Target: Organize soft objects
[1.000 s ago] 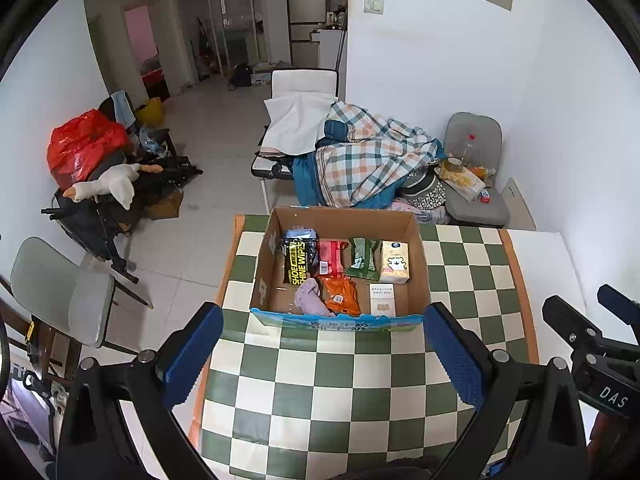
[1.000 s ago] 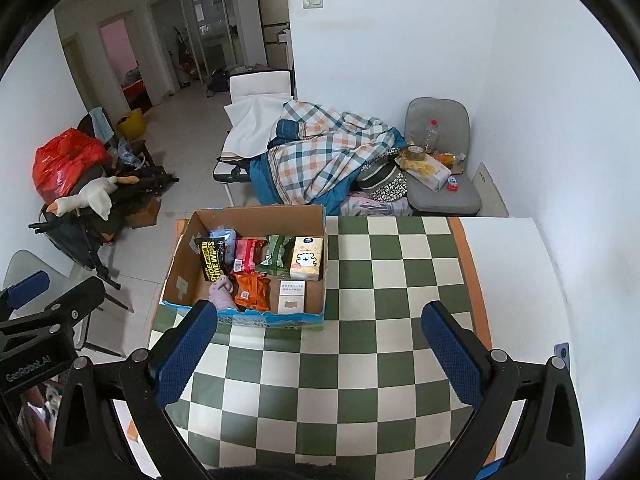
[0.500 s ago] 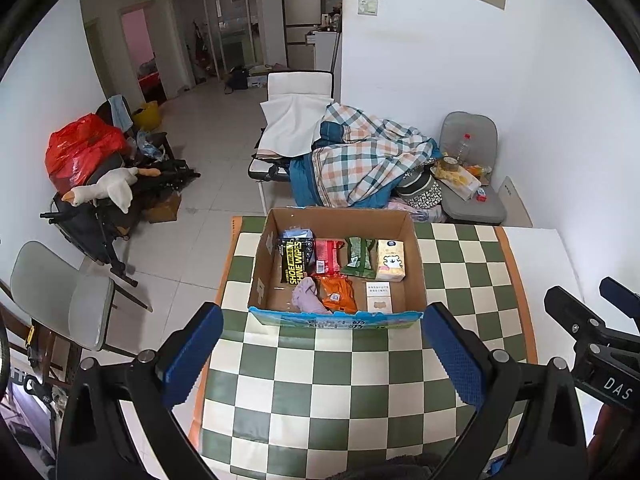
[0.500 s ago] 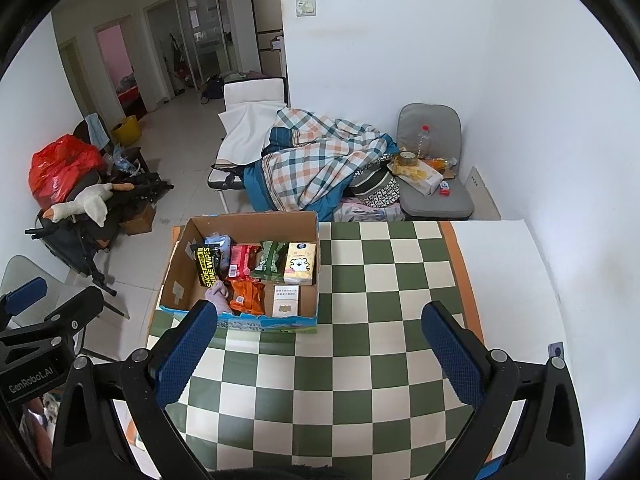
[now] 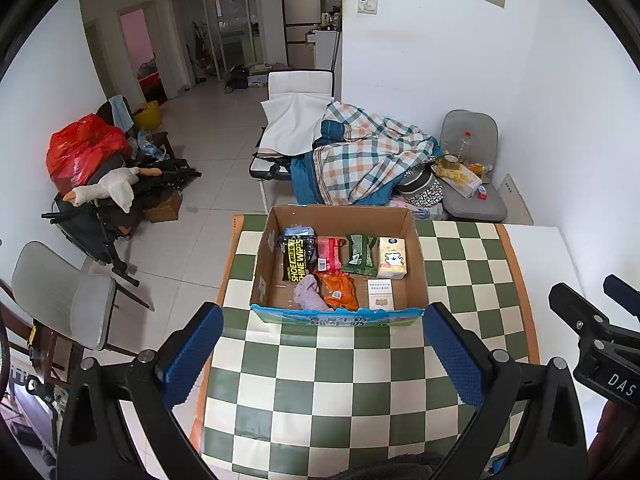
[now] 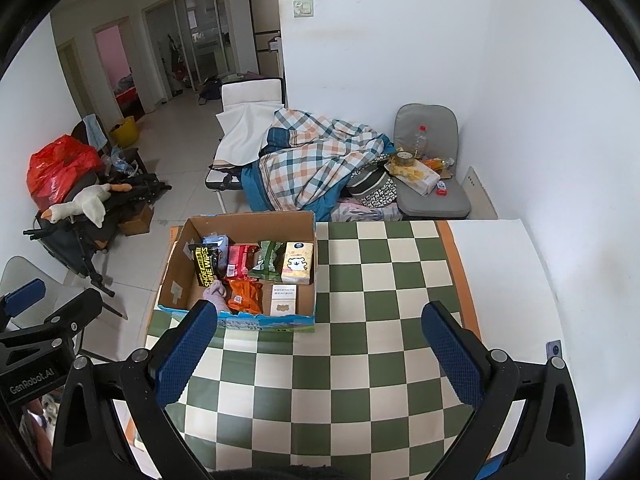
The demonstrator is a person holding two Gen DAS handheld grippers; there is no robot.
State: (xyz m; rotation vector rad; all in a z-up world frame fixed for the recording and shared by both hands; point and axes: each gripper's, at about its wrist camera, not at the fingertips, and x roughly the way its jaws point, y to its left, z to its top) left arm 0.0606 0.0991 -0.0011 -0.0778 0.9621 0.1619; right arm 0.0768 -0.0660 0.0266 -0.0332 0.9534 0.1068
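An open cardboard box (image 5: 340, 216) (image 6: 248, 222) stands on the green-and-cream checkered table (image 5: 340, 368) (image 6: 360, 360). Inside lie soft packs: a black shoe-wipes pack (image 5: 297, 261), a red pack (image 5: 329, 255), a green pack (image 5: 360, 256), a cream tissue pack (image 5: 392, 258), an orange pack (image 5: 340, 292), a white pack (image 5: 381, 295) and a lilac cloth (image 5: 308, 298). My left gripper (image 5: 320, 352) is open and empty, held above the table in front of the box. My right gripper (image 6: 320, 356) is open and empty, right of the box.
Behind the table a chair carries a plaid blanket (image 5: 360, 164) and a grey chair (image 5: 472, 196) holds a bottle and clutter. A grey chair (image 5: 68, 300) stands left of the table. A white table surface (image 6: 500, 272) lies at the right, by the wall.
Both grippers have drawn back and up a little, so the box looks slightly farther away. Both stay open. The box contents have not moved.
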